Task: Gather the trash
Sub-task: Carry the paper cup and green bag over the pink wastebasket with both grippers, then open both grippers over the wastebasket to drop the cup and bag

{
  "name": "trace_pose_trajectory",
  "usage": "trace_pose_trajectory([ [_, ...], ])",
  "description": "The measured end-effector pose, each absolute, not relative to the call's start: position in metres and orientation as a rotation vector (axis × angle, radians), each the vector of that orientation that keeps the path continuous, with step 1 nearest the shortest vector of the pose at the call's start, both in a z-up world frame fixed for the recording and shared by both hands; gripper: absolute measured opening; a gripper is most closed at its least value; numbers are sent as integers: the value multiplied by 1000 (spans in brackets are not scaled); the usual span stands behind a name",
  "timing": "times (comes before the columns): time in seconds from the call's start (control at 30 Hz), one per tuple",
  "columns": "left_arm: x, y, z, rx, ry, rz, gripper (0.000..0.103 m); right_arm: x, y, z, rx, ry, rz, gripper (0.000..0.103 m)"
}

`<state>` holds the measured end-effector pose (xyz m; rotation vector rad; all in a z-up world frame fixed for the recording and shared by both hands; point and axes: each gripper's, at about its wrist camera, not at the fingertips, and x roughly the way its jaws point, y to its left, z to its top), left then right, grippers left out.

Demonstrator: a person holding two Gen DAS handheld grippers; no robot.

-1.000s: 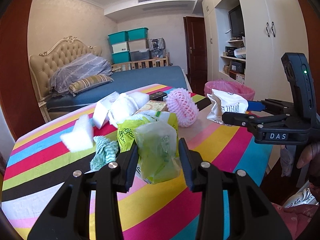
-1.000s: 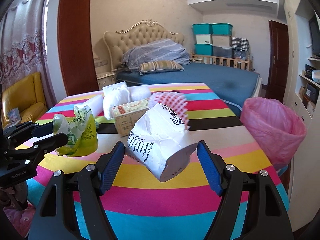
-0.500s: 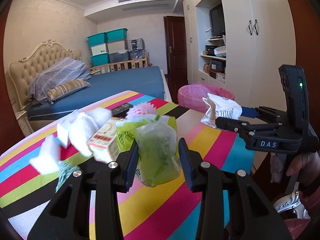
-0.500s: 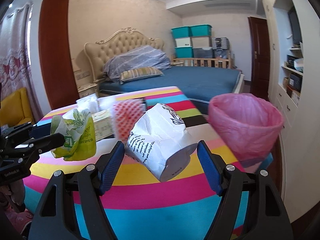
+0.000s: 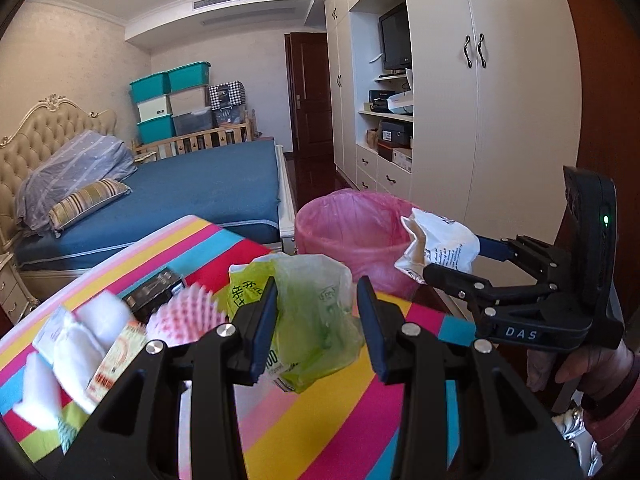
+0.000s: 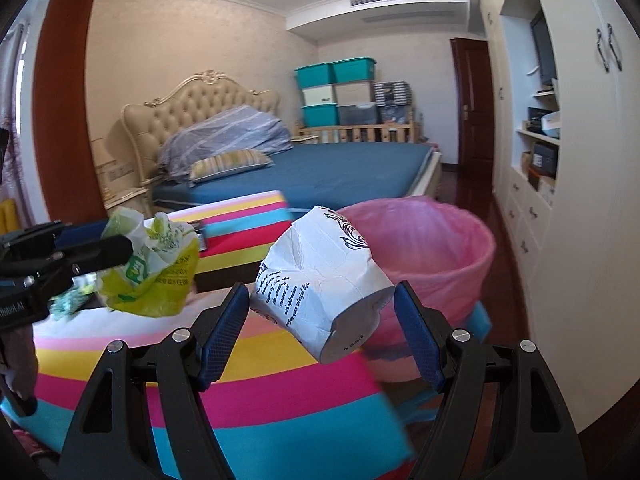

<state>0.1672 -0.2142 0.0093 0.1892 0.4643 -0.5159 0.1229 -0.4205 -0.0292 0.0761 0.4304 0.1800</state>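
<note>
My left gripper (image 5: 316, 322) is shut on a crumpled green plastic bag (image 5: 308, 320) and holds it above the striped table (image 5: 320, 412). The bag also shows in the right wrist view (image 6: 150, 268). My right gripper (image 6: 320, 320) is shut on a crushed white paper cup (image 6: 320, 280); the cup also shows in the left wrist view (image 5: 440, 246). A bin lined with a pink bag (image 6: 436, 240) stands just past the table's far right corner, right behind the cup. It also shows in the left wrist view (image 5: 352, 232).
More trash lies on the table at the left: a pink foam net (image 5: 184, 316), white tissue wads (image 5: 76, 344), a small printed box (image 5: 116, 356) and a dark box (image 5: 154, 288). A blue bed (image 5: 180, 196) stands beyond; white cupboards (image 5: 472, 120) line the right.
Both grippers have swung right with their loads, toward the pink bin. The bin is now much closer and more central in both views.
</note>
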Motion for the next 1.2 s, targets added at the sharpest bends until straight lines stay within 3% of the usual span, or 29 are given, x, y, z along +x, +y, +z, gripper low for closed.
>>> trace_pose_trajectory([
  [0.7, 320, -343, 28, 138, 489, -571, 42, 245, -507, -36, 80, 438, 40, 72],
  [0.73, 326, -346, 28, 116, 503, -588, 44, 250, -508, -38, 72, 432, 41, 72],
  [0.8, 340, -352, 27, 77, 535, -597, 57, 258, -507, -41, 53, 428, 47, 80],
  [0.87, 344, -354, 29, 67, 547, -584, 60, 254, -503, -46, 40, 441, 27, 83],
  [1.0, 328, -342, 34, 70, 504, -570, 86, 236, -507, -47, 71, 432, 38, 83],
  [1.13, 303, -322, 37, 76, 478, -539, 98, 210, -506, -45, 69, 421, 39, 83],
  [1.2, 289, -312, 37, 97, 460, -504, 98, 198, -502, -42, 67, 419, 42, 83],
])
